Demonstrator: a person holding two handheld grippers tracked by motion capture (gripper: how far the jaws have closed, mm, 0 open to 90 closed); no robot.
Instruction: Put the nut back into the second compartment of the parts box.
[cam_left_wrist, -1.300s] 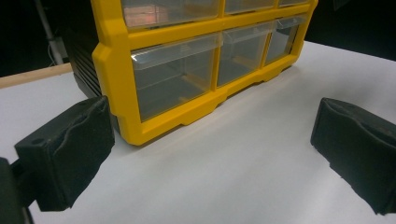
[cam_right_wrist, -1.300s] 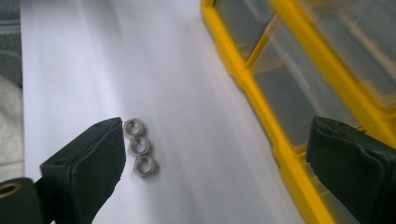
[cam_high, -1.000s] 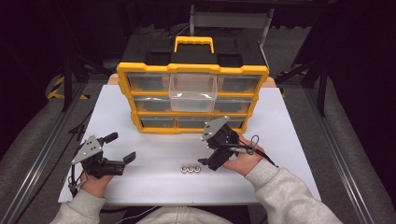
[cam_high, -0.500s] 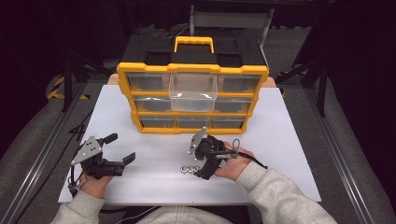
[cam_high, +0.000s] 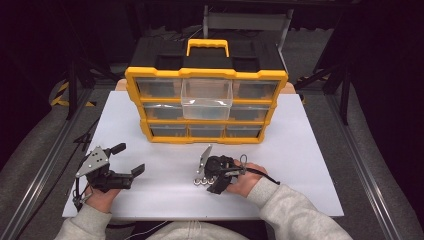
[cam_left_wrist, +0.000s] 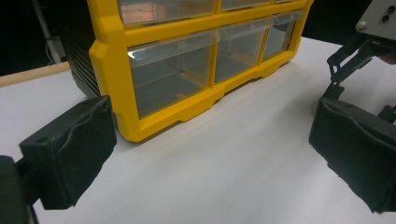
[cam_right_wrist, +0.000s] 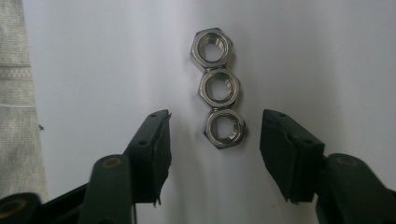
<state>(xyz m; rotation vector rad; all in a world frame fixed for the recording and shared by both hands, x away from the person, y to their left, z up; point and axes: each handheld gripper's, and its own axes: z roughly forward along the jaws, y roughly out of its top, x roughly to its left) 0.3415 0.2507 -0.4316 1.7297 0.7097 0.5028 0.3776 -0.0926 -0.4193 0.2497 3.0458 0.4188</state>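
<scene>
While the left gripper (cam_high: 131, 159) rests low on the white table (cam_high: 310, 145) at the near left, jaws wide apart with nothing between them, the high view puts the right gripper (cam_high: 202, 179) at centre-front, pointing down onto a short row of three steel nuts (cam_high: 201, 181). The yellow drawer organizer (cam_high: 206, 104) stands well behind both, its clear top-middle drawer (cam_high: 206, 97) pulled out.

Left gripper view: both pads (cam_left_wrist: 70, 151) spread to the frame edges, bare table between. Organizer's lower-left corner sits just beside the left pad; can't tell if they touch. Right gripper's linkage visible top right.

Right gripper view: nuts lie flat on the table, touching each other in a line running away from the camera. Nearest nut (cam_right_wrist: 224, 128) sits between the fingertips (cam_right_wrist: 154, 140), closer to the right jaw, gap on both sides. Jaws have just been closing, now partly closed, not yet pressing on the nut. Other two nuts lie beyond the tips. Grey sleeve fabric (cam_right_wrist: 16, 102) along the left edge.
</scene>
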